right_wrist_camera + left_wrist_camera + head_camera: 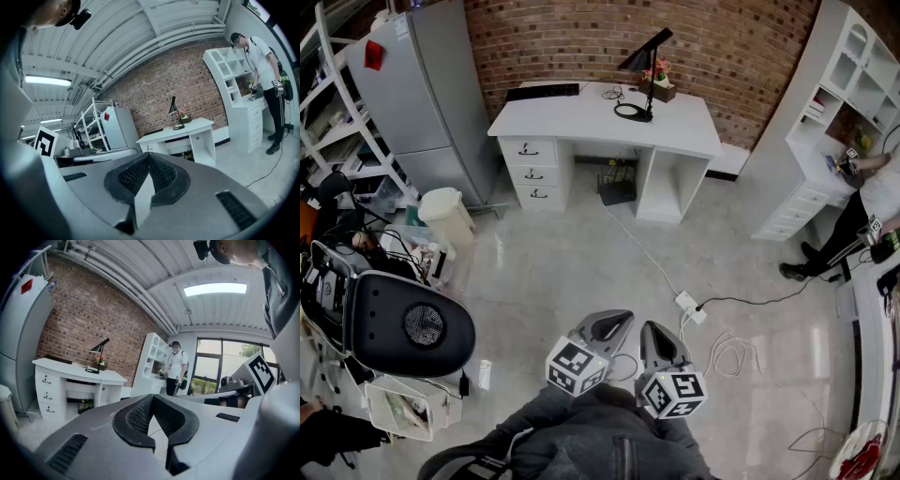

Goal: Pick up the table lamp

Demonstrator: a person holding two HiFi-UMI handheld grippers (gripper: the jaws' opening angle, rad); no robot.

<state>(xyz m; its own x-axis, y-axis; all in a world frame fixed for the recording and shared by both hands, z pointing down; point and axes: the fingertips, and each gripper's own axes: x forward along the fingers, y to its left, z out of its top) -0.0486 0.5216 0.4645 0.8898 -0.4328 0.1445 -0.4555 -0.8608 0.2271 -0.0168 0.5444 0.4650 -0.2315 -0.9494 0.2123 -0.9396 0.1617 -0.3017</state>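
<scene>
The left claw [620, 320] and the right claw [653, 328] are held side by side at the near edge of the scene, above a grey floor [553, 272]. Both claws are clenched, jaws pressed together with nothing grasped. The black table lamp [651, 82] is seen standing upright on the far white table [581, 117], towards its right end, against a brick wall [572, 42], well apart from both claws. A grey fridge [412, 84] is placed left of the table.
</scene>
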